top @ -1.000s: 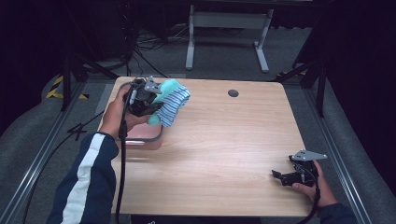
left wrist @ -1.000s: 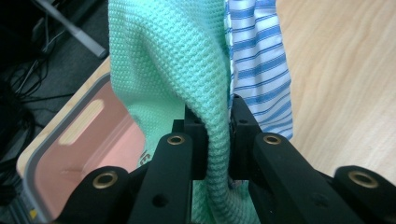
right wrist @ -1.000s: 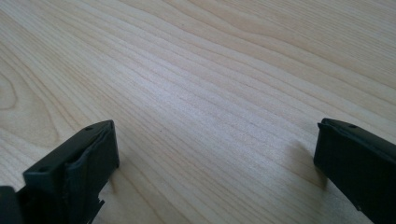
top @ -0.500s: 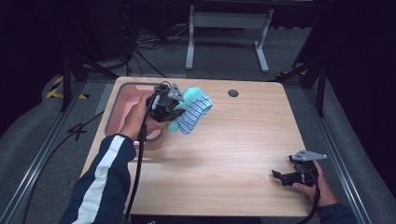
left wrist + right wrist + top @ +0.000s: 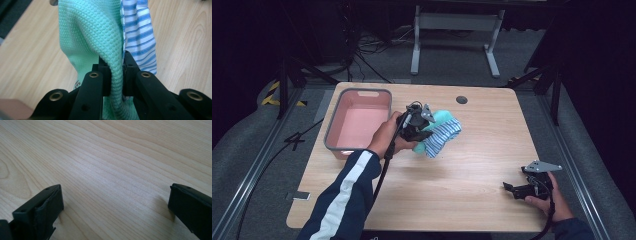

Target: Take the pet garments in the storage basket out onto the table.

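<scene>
A: Where is the cloth bundle? I count 2 pieces.

B: Yes, 2: a mint green knit cloth point(image 5: 95, 32) and a blue-striped cloth point(image 5: 140, 35) beside it. Both are pinched between the fingers point(image 5: 105, 72) of the left gripper point(image 5: 418, 126), which are closed on a fold of the green one, with the striped one caught at the same spot. From the fingers the fabric runs straight ahead and away, so its long axis follows the line of the fingers.

A: And is it down on the counter?

B: I cannot tell whether the bundle's far end touches the counter point(image 5: 472, 175). In the high view it sits just past the fingertips, over the middle of the wood.

A: The pink bin?

B: The pink bin point(image 5: 359, 122) lies behind the left fingers, on the hand's side, close by but apart from the cloth.

A: And the other hand?

B: The right gripper point(image 5: 523, 186) rests well apart near the counter's edge, fingers point(image 5: 42, 207) spread wide with bare wood between them. The left is plainly nearer, so I judge any setting down or spreading falls to it first.
</scene>
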A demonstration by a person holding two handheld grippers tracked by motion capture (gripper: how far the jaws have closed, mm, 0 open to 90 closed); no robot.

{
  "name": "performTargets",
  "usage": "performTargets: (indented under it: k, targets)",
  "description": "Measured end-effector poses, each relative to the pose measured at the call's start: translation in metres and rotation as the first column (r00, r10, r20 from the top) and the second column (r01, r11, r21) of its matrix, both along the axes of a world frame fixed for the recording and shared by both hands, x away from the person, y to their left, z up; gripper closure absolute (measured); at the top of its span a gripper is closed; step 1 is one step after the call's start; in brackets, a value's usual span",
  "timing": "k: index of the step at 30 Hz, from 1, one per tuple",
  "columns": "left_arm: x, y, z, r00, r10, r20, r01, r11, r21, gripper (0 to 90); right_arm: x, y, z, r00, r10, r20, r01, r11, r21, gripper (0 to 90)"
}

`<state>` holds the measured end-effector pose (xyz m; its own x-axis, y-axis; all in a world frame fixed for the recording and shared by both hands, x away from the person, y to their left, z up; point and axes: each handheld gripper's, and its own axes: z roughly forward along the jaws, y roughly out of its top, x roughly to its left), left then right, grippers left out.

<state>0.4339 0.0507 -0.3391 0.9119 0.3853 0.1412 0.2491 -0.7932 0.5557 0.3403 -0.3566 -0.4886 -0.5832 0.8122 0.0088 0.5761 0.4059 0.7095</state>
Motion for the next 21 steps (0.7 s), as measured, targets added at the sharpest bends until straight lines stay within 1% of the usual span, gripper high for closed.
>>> performTargets:
  k: [1, 2, 3, 4, 7, 8, 9, 12, 13, 15, 16, 17, 18, 19, 20, 21]
  targets:
    - [0.001, -0.002, -0.004, 1.0000, 0.000, -0.002, 0.000, 1.0000, 0.004, 81.7, 0.000, 0.000, 0.000, 1.0000, 0.000, 0.000, 0.000, 1.0000, 0.000, 0.4]
    - [0.001, -0.002, -0.004, 1.0000, 0.000, -0.002, 0.000, 1.0000, 0.004, 81.7, 0.000, 0.000, 0.000, 1.0000, 0.000, 0.000, 0.000, 1.0000, 0.000, 0.4]
    - [0.001, -0.004, -0.008, 1.0000, 0.000, -0.008, 0.000, 1.0000, 0.004, 81.6, 0.000, 0.000, 0.000, 1.0000, 0.000, 0.000, 0.000, 1.0000, 0.000, 0.4]
    - [0.003, -0.008, -0.016, 0.9996, 0.006, -0.027, -0.005, 1.0000, 0.007, 81.6, 0.000, 0.000, 0.000, 1.0000, 0.000, 0.000, 0.000, 1.0000, 0.000, 0.4]
    - [0.006, -0.012, -0.028, 0.9989, 0.006, -0.047, -0.005, 1.0000, 0.008, 81.5, 0.000, 0.000, 0.000, 1.0000, 0.000, 0.000, 0.000, 1.0000, 0.000, 0.4]
    - [0.007, -0.013, -0.033, 0.9981, 0.016, -0.060, -0.017, 0.9999, -0.004, 81.5, 0.000, 0.000, 0.000, 1.0000, 0.000, 0.000, 0.000, 1.0000, 0.000, 0.3]
    - [0.008, -0.015, -0.038, 0.9978, 0.015, -0.065, -0.015, 0.9999, -0.006, 81.5, 0.000, 0.000, 0.000, 1.0000, 0.000, 0.000, 0.000, 1.0000, 0.000, 0.4]
    - [0.011, -0.021, -0.054, 0.9956, 0.026, -0.090, -0.025, 0.9996, 0.010, 81.4, 0.000, 0.000, 0.000, 1.0000, 0.000, 0.000, 0.000, 1.0000, 0.000, 0.4]
    - [0.011, -0.021, -0.054, 0.9956, 0.026, -0.090, -0.025, 0.9996, 0.010, 81.2, 0.000, 0.000, 0.000, 1.0000, 0.000, 0.000, 0.000, 1.0000, 0.000, 0.4]
    - [0.013, -0.024, -0.065, 0.9947, 0.022, -0.100, -0.019, 0.9994, 0.030, 81.2, 0.000, 0.000, 0.000, 1.0000, 0.000, 0.000, 0.000, 1.0000, 0.000, 0.3]
    - [0.012, -0.026, -0.069, 0.9938, 0.030, -0.107, -0.027, 0.9992, 0.030, 81.0, 0.000, 0.000, 0.000, 1.0000, 0.000, 0.000, 0.000, 1.0000, 0.000, 0.4]
    - [0.013, -0.027, -0.072, 0.9940, 0.027, -0.106, -0.024, 0.9992, 0.032, 80.7, 0.000, 0.000, 0.000, 1.0000, 0.000, 0.000, 0.000, 1.0000, 0.000, 0.4]
    - [0.012, -0.028, -0.075, 0.9939, 0.034, -0.105, -0.031, 0.9991, 0.028, 80.4, 0.000, 0.000, 0.000, 1.0000, 0.000, 0.000, 0.000, 1.0000, 0.000, 0.4]
    - [0.011, -0.030, -0.078, 0.9932, 0.030, -0.112, -0.025, 0.9988, 0.041, 80.4, 0.000, 0.000, 0.000, 1.0000, 0.000, 0.000, 0.000, 1.0000, 0.000, 0.4]
    - [0.010, -0.032, -0.082, 0.9944, 0.022, -0.104, -0.017, 0.9985, 0.053, 80.0, 0.000, 0.000, 0.000, 1.0000, 0.000, 0.000, 0.000, 1.0000, 0.000, 0.4]
    - [0.009, -0.032, -0.083, 0.9941, 0.027, -0.105, -0.021, 0.9982, 0.056, 79.3, 0.000, 0.000, 0.000, 1.0000, 0.000, 0.000, 0.000, 1.0000, 0.000, 0.4]
